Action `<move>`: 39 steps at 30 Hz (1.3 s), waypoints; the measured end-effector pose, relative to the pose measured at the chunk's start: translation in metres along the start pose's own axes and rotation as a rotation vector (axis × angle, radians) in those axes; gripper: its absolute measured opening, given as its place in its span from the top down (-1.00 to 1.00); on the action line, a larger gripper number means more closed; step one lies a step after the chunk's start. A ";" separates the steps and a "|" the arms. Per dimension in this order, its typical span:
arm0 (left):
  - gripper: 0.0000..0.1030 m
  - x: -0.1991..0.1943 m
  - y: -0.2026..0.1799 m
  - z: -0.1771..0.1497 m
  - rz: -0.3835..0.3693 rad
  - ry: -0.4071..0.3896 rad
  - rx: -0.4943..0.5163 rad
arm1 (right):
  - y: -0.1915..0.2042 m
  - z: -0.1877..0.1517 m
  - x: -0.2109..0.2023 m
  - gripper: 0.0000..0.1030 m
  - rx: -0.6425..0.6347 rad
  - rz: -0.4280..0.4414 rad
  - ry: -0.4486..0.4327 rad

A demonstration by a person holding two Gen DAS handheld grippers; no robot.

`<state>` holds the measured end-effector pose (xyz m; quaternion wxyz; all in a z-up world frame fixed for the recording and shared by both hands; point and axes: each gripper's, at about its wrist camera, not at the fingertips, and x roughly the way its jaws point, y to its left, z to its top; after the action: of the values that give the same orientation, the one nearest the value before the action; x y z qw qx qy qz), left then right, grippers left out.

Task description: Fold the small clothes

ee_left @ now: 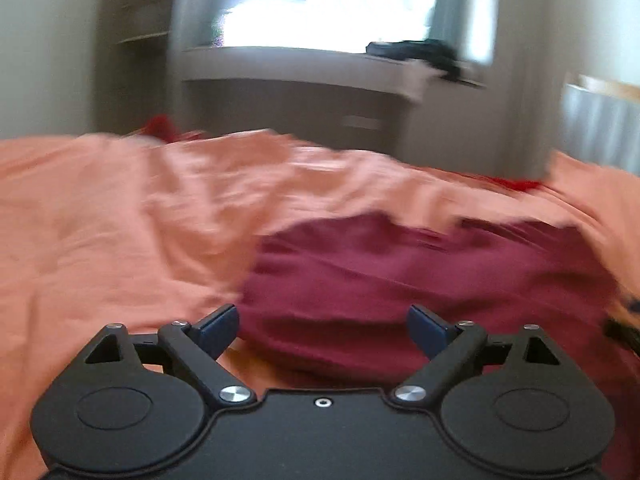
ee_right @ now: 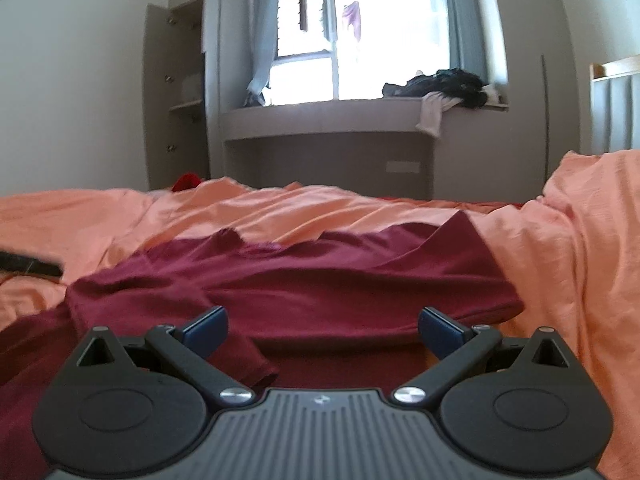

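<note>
Fingers: both our grippers, left gripper (ee_left: 323, 328) and right gripper (ee_right: 322, 330), spread wide, grasping nothing | maroon garment (ee_right: 304, 280) lies on the orange bedsheet (ee_right: 560, 248), long axis crosswise, near edge under our tips | left view blurred, garment's outline unclear.

Daylight pours in through the window (ee_right: 360, 40) straight ahead, so bright that the panes wash out to white. The left wrist view is smeared with motion blur, the window (ee_left: 328, 4) a glaring patch and the bedsheet (ee_left: 120, 208) soft-edged. The right wrist view is sharper. Both bend at the edges, with dark corners.
</note>
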<state>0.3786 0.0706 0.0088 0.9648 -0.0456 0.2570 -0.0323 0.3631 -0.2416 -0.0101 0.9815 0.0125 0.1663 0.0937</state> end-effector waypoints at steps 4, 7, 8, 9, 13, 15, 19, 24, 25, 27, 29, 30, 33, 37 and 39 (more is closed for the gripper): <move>-0.58 0.043 0.041 0.017 0.047 0.054 -0.081 | 0.007 -0.004 0.005 -1.00 -0.021 0.017 0.025; -0.34 0.070 0.061 0.023 0.012 0.126 -0.131 | 0.008 -0.007 0.008 -1.00 -0.027 0.021 0.037; -0.28 0.079 0.067 0.023 0.004 0.154 -0.161 | 0.008 -0.007 0.009 -1.00 -0.025 0.023 0.040; -0.13 0.086 0.072 0.022 -0.006 0.183 -0.192 | 0.006 -0.007 0.009 -1.00 -0.022 0.026 0.043; 0.70 0.095 0.083 0.013 -0.030 0.250 -0.263 | 0.002 -0.008 0.011 -1.00 -0.012 0.036 0.052; 0.85 0.090 0.084 0.010 -0.024 0.219 -0.278 | 0.001 -0.009 0.011 -1.00 -0.009 0.038 0.055; 0.87 0.078 0.079 0.005 0.048 0.143 -0.277 | 0.001 -0.009 0.011 -1.00 -0.007 0.042 0.057; 0.85 0.085 0.075 0.003 0.061 0.174 -0.259 | 0.001 -0.010 0.012 -1.00 -0.010 0.047 0.064; 0.81 0.084 0.077 0.004 0.058 0.170 -0.266 | 0.001 -0.010 0.012 -1.00 -0.012 0.048 0.065; 0.69 0.079 0.079 0.004 0.056 0.156 -0.267 | 0.002 -0.010 0.012 -1.00 -0.013 0.049 0.067; 0.64 0.072 0.079 0.005 0.062 0.139 -0.255 | 0.001 -0.011 0.012 -1.00 -0.013 0.049 0.067; 0.64 0.068 0.078 0.005 0.059 0.130 -0.249 | 0.001 -0.011 0.012 -1.00 -0.013 0.048 0.066; 0.64 0.057 0.075 0.003 0.093 0.129 -0.214 | 0.000 -0.011 0.009 -1.00 -0.011 0.045 0.064; 0.38 0.039 0.070 0.000 0.127 0.115 -0.158 | 0.000 -0.012 0.001 -1.00 -0.019 0.042 0.052; 0.18 0.024 0.065 -0.001 0.132 0.095 -0.129 | 0.001 -0.012 -0.005 -1.00 -0.027 0.042 0.041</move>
<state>0.4013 0.1331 -0.0111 0.9466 -0.0892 0.3065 0.0457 0.3542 -0.2420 -0.0196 0.9758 0.0008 0.1848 0.1168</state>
